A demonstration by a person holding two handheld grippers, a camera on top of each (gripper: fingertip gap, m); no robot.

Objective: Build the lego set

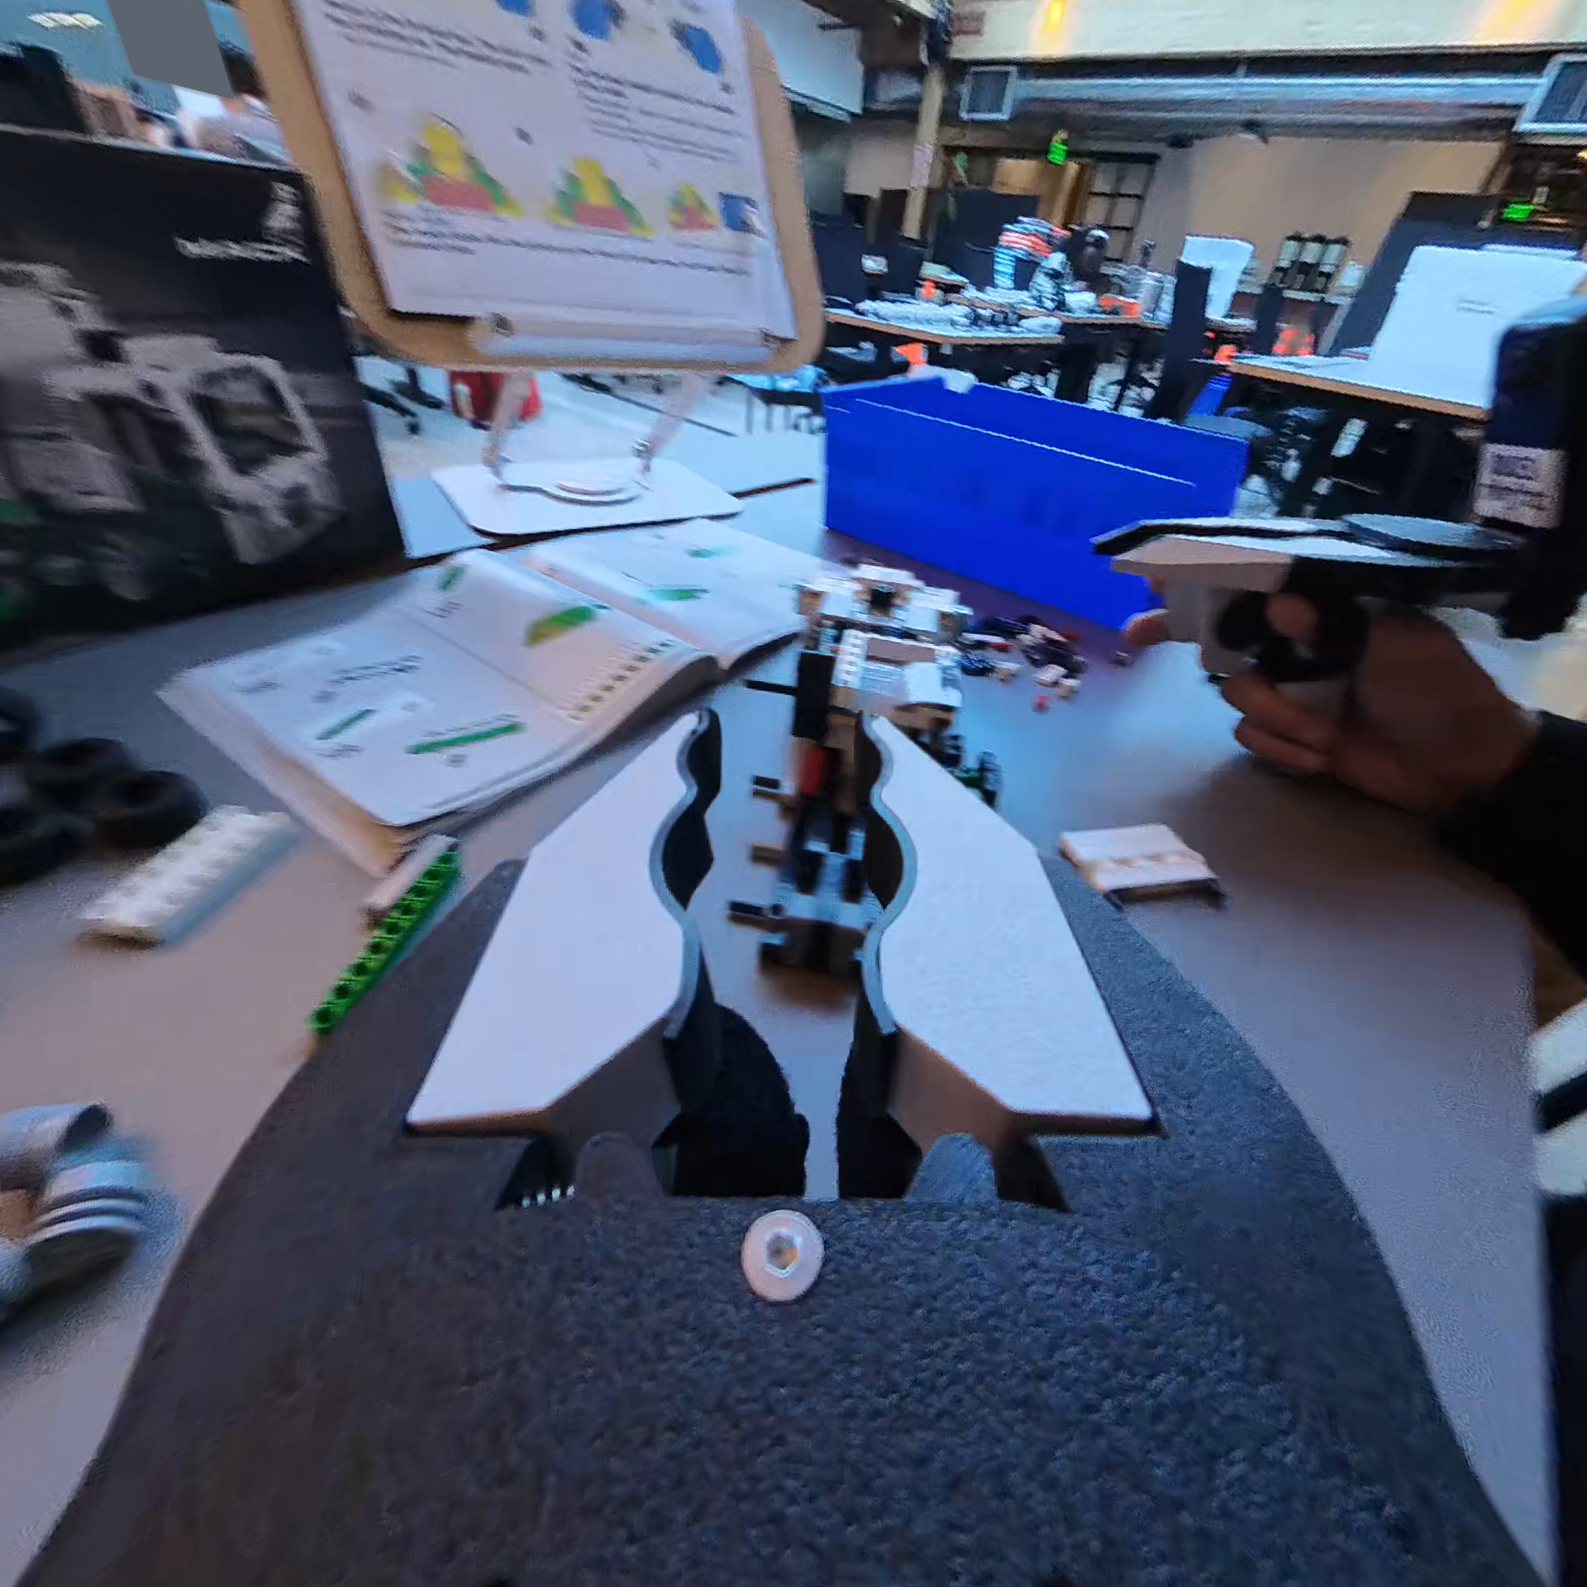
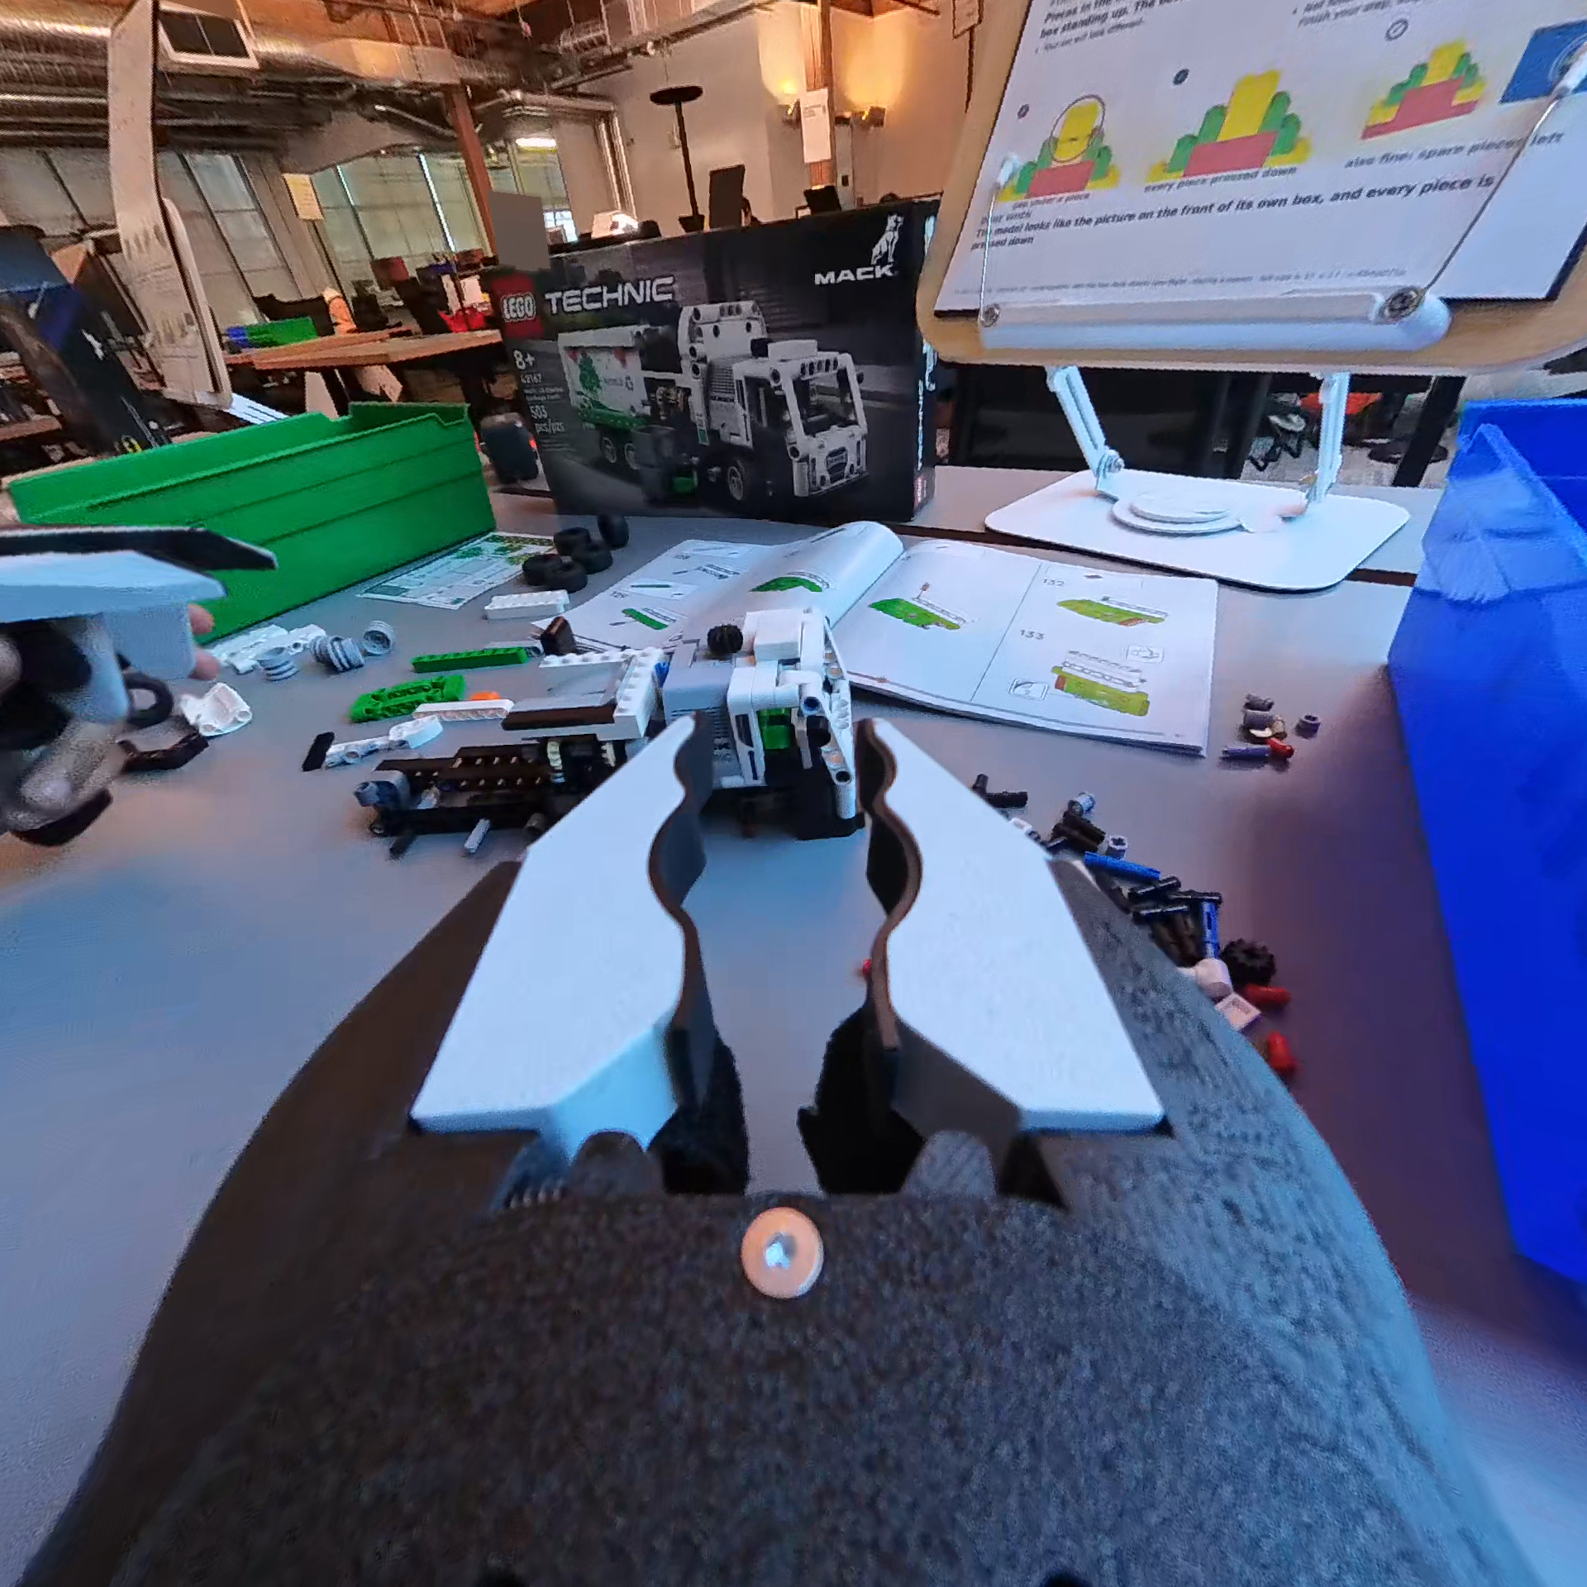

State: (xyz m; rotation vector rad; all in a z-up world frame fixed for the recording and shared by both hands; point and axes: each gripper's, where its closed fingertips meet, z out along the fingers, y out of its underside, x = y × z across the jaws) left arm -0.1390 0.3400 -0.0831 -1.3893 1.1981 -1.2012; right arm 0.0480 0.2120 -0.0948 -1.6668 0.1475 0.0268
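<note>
The half-built white, black and green truck model [image 2: 756,713] stands on the grey table [image 2: 258,988], its cab just beyond my right gripper [image 2: 780,730], which is open and empty. Its long dark chassis [image 2: 481,773] stretches left. In the left wrist view the model [image 1: 846,687] shows end on, and its chassis lies in line with the gap of my left gripper [image 1: 786,738], which is open and holds nothing. The left gripper also shows at the far left of the right wrist view [image 2: 129,567], apart from the chassis. The right gripper [image 1: 1116,554] is held by a hand at the right.
An open instruction booklet [image 2: 988,635] lies behind the model, with the set's box [image 2: 730,361] and a paper stand [image 2: 1202,515] farther back. A blue bin [image 2: 1503,773] is at the right and a green bin [image 2: 258,507] at the left. Tyres [image 2: 575,550], a green beam [image 2: 468,659] and loose pins [image 2: 1159,902] lie around. Spacing between my two grippers at the tips: around 25 cm.
</note>
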